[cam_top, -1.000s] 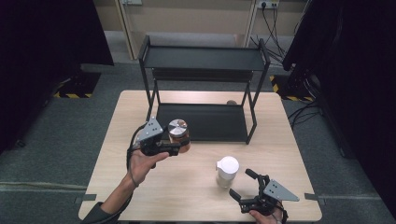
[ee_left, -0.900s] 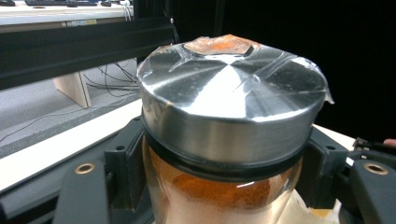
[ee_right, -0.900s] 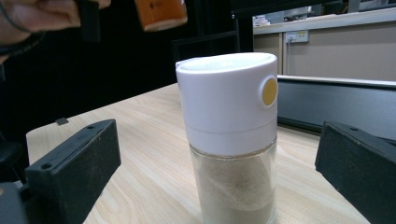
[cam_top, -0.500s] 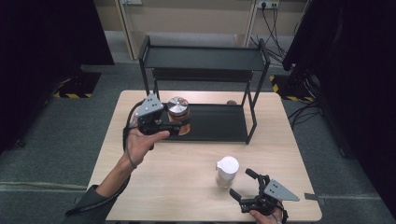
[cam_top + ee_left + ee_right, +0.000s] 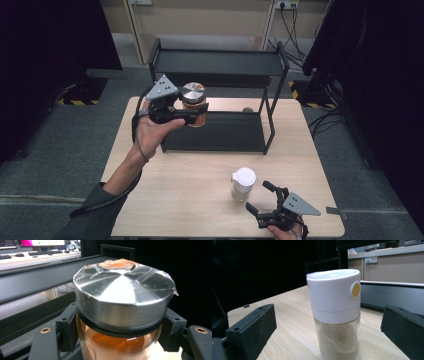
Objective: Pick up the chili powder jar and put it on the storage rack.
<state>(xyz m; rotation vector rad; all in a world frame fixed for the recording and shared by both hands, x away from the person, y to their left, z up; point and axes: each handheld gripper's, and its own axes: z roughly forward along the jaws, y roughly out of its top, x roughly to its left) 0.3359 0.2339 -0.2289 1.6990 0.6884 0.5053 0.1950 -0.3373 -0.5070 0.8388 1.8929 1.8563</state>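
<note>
A glass jar of orange powder [image 5: 194, 107] [image 5: 120, 340] with a shiny metal lid is held in the air by my left gripper [image 5: 192, 116] [image 5: 117, 332], shut on its neck just under the lid. It hangs in front of the black two-tier rack [image 5: 220, 62], between the two shelves. A white-capped glass shaker [image 5: 243, 183] [image 5: 335, 315] with pale powder stands upright on the table near the front. My right gripper [image 5: 261, 199] [image 5: 329, 335] rests low at the table's front right, open, its jaws either side of the shaker and apart from it.
The wooden table [image 5: 175, 200] carries the rack at its back half; the rack's lower shelf [image 5: 225, 131] is bare. A small brown object [image 5: 247, 109] lies behind the lower shelf. Dark curtains and cables surround the table.
My left gripper has lifted the jar up and toward the rack, from just above the table to shelf height. The right gripper and the shaker have stayed put.
</note>
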